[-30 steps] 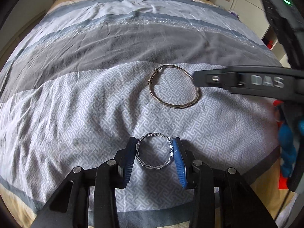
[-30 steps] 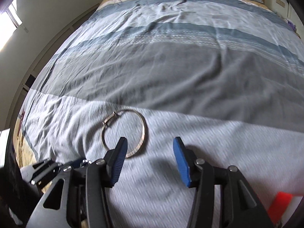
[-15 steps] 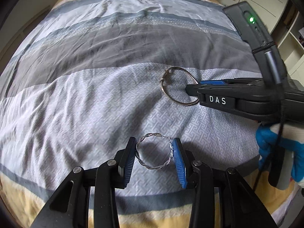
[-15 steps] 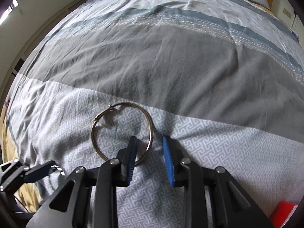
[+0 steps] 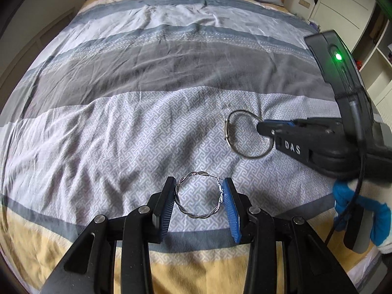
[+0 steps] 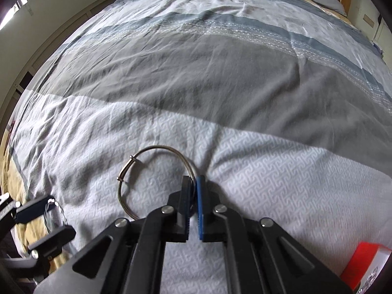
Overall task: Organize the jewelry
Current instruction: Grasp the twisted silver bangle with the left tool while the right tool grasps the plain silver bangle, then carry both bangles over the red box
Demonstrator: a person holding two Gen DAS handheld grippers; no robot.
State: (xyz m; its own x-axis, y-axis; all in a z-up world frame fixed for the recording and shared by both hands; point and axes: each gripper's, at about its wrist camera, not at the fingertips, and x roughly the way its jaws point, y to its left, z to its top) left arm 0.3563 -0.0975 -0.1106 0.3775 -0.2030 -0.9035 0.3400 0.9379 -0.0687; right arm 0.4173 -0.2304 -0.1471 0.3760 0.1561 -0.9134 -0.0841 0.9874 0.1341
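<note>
The left gripper point(image 5: 199, 197) holds a twisted silver rope-pattern hoop bracelet point(image 5: 199, 196) clamped between its two blue ribbed fingers point(image 5: 230, 203), the hoop spanning the gap from pad to pad. The right gripper point(image 6: 193, 186) has its fingers closed tight on the rim of a plain thin smooth metal bangle with a small clasp point(image 6: 127, 169); the rest of the ring extends left of the fingertips. Both lie over a wrinkled striped grey, white and yellow bedspread point(image 5: 122, 122) with a woven key pattern.
</note>
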